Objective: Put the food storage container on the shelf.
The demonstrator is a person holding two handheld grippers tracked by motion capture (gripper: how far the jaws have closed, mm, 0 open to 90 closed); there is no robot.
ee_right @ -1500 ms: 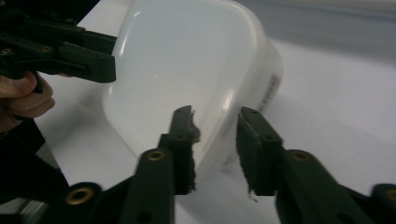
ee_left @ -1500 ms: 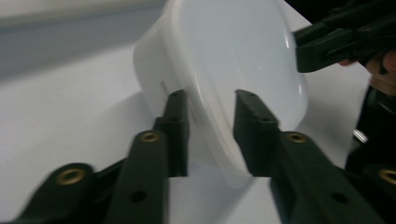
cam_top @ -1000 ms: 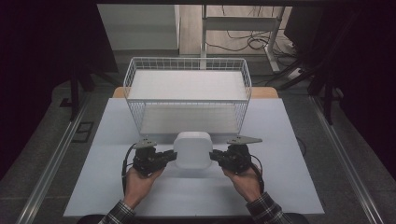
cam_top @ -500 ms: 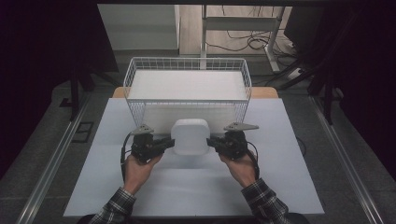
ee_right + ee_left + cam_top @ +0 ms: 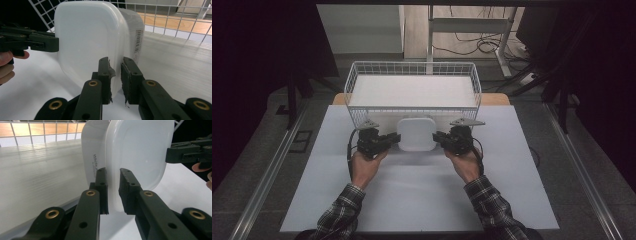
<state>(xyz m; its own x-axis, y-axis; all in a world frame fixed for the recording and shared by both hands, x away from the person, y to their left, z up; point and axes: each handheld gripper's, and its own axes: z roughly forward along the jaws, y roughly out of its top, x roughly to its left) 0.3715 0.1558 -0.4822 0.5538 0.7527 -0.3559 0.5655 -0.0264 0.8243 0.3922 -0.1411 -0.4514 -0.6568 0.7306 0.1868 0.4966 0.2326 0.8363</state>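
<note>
Sitting between both grippers: a white lidded plastic container (image 5: 416, 133), rounded-square, held off the desk (image 5: 412, 195) just in front of the wire basket (image 5: 412, 82), against its near wall in the high view. Left gripper (image 5: 391, 141) fingers (image 5: 101, 187) clenched on the container's left rim, lid edge pinched between them per the left gripper view. Right gripper (image 5: 441, 137) fingers (image 5: 103, 72) likewise clamped on the right rim; a bit of torn grey pad material shows on the inner face of one finger. Container reads tilted on edge in both gripper views, since those cameras are rolled. Printed text on the body on the left gripper's side, barcode label (image 5: 137, 41) on the body on the right gripper's side. Basket is white wire, rectangular, with a white sheet lining its floor, standing at the far edge of the white desk surface. Person's hands and plaid sleeves (image 5: 337, 215) come in from the bottom. Cables on the floor beyond the desk.
</note>
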